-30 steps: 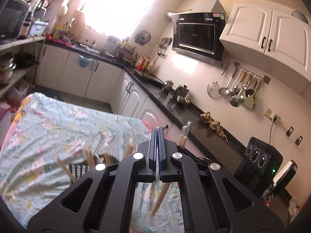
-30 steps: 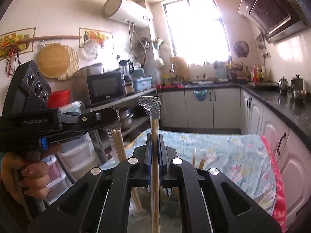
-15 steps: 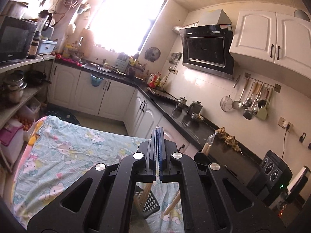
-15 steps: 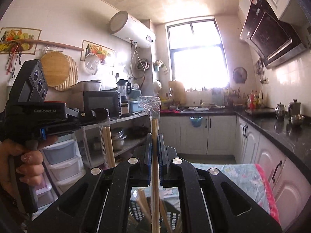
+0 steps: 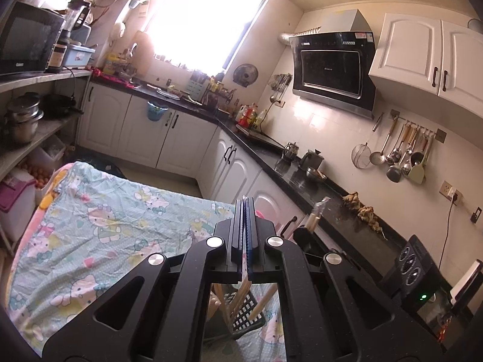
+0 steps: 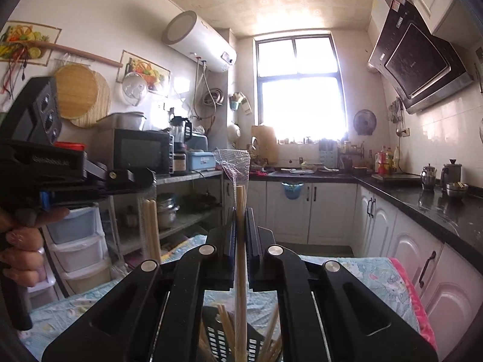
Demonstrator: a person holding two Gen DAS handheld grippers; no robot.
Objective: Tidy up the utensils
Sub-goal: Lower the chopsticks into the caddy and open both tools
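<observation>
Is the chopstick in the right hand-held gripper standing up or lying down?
Standing up. The wrapped chopstick runs vertically between the right hand-held gripper jaws, above the black basket.

**Sunlit kitchen with white cabinets**

A bright window [image 6: 299, 90] glares at centre frame. White cabinets [image 5: 169, 132] under a black countertop [image 6: 422, 199] run along the right. A water heater [image 6: 199, 42] hangs upper left, a range hood [image 5: 332, 69] upper right. A patterned tablecloth [image 5: 90, 229] fills the lower left.

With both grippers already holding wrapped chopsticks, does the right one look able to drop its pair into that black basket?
Probably yes: the right gripper holds its wrapped chopsticks upright right over the black basket, with nothing between.
</observation>
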